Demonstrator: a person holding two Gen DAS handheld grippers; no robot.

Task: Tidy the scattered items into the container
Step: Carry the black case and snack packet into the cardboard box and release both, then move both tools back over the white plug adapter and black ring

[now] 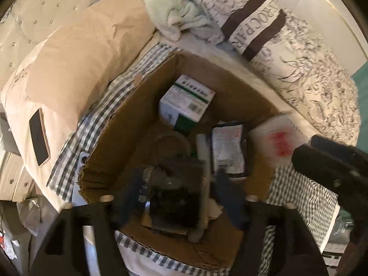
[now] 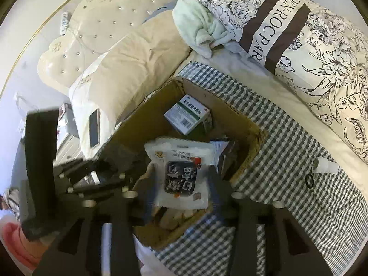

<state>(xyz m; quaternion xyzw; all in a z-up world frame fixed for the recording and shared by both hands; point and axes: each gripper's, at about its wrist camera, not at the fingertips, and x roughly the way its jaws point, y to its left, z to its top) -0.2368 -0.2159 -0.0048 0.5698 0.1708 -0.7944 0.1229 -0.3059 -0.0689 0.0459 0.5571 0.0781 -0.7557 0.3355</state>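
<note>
An open cardboard box (image 1: 128, 124) (image 2: 243, 119) sits on a checked cloth on the bed. Inside lie a white-and-green medicine box (image 1: 186, 101) (image 2: 187, 117) and a grey foil sachet (image 1: 227, 147). My left gripper (image 1: 177, 197) is over the box, shut on a dark flat packet (image 1: 177, 195). My right gripper (image 2: 179, 184) is shut on a white snack packet (image 2: 181, 174) with a dark label, held over the box; that packet shows blurred in the left wrist view (image 1: 276, 135). A small white bottle (image 2: 325, 165) and a black ring (image 2: 309, 180) lie on the cloth, right of the box.
A beige pillow (image 1: 87, 69) with a phone (image 1: 39, 135) on it lies left of the box. A floral pillow (image 2: 322, 46) and a pale green towel (image 2: 200, 23) lie behind. The tufted headboard (image 2: 103, 23) is at back left. The checked cloth (image 2: 276, 161) spreads right.
</note>
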